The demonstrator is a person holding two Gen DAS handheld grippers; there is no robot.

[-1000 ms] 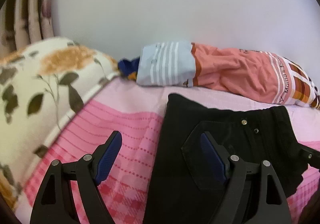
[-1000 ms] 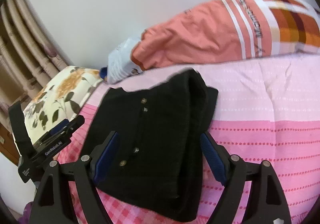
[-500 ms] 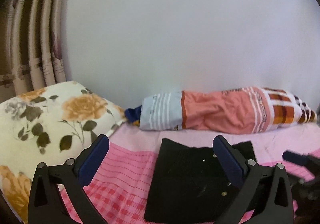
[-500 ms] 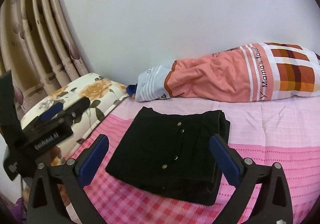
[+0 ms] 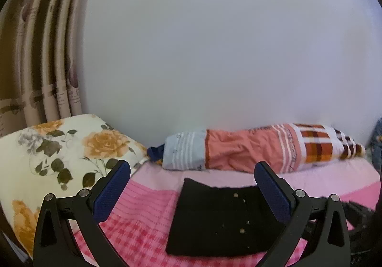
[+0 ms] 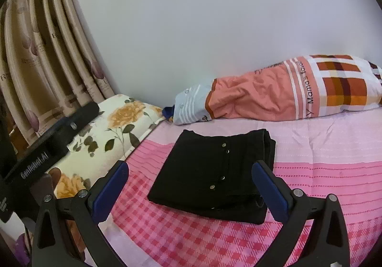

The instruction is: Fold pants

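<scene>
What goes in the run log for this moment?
stage: fold done | black pants: folded, flat on pink bedspread | left gripper: open, empty | right gripper: open, empty

Both views are evenly and softly lit, with no hard shadows and no glare. The wall (image 5: pixel 214 52) reads pale grey-white and flat, faintly bluish toward the upper right in the left wrist view. The curtain (image 6: pixel 35 52) falls into dimmer, brownish tones at the left. The pants (image 6: pixel 214 171) are so dark that their folds barely show; only small studs catch light. Fisheye distortion bends the curtain folds and bed (image 6: pixel 322 171) edges, and black vignette fills the corners. The pillow (image 5: pixel 262 147) looks slightly soft in the left wrist view, sharper in the right.
</scene>
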